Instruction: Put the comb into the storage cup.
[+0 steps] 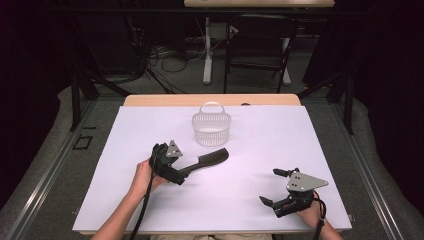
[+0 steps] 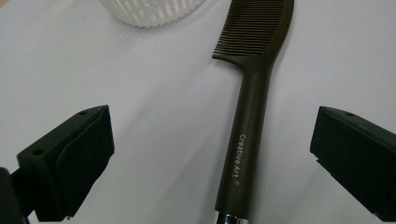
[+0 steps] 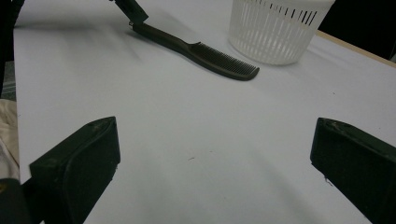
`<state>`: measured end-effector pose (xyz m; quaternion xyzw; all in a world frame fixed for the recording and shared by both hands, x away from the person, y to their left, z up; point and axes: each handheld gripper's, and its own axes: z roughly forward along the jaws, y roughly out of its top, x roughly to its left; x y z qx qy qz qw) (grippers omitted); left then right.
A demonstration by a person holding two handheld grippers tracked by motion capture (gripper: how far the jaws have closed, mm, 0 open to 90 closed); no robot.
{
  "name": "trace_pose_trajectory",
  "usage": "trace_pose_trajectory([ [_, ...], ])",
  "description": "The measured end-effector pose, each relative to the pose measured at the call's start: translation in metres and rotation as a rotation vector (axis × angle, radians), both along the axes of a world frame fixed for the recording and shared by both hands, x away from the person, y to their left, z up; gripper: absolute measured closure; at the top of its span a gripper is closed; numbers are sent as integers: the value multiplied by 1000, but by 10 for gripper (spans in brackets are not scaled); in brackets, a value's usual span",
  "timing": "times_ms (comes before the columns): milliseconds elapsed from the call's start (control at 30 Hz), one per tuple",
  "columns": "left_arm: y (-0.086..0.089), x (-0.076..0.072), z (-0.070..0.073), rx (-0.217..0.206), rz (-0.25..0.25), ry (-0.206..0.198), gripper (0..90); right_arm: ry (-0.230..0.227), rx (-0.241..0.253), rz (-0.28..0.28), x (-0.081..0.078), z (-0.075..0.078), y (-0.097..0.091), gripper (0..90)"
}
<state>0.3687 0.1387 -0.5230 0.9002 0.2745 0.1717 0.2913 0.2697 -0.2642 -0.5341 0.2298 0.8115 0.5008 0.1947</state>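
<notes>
A dark comb (image 1: 210, 159) (image 2: 247, 126) (image 3: 201, 49) lies flat on the white table sheet (image 1: 260, 135), its teeth end toward the basket. My left gripper (image 1: 181, 175) (image 2: 212, 128) is open. Its jaws stand on either side of the comb's handle, and neither pad touches it. The handle reads "Creative Art". Near the front right of the table, my right gripper (image 1: 270, 186) (image 3: 215, 140) is open, with only bare sheet between its jaws. One jaw of the left gripper (image 3: 133, 11) sits at the comb's handle end in the right gripper view.
A white slotted plastic basket (image 1: 211, 127) (image 2: 149, 11) (image 3: 275, 32) with a handle stands just beyond the comb, at the middle back of the table. Past the table's far edge are a chair (image 1: 257, 42), a desk leg and cables on the floor.
</notes>
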Motion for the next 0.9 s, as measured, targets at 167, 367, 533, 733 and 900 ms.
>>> trace_pose_trajectory([
  [167,-6,0,3,44,-40,14,0,-4,0,0,0,0,0,13],
  [367,-13,4,8,106,-46,40,0,0,-1,1,0,0,0,13],
  [533,-18,7,12,142,-53,44,0,-1,3,1,1,-1,1,13],
  [733,-25,8,12,177,-74,62,0,1,-1,2,1,-1,1,14],
  [900,-30,10,12,201,-109,94,28,2,1,3,1,-1,1,13],
])
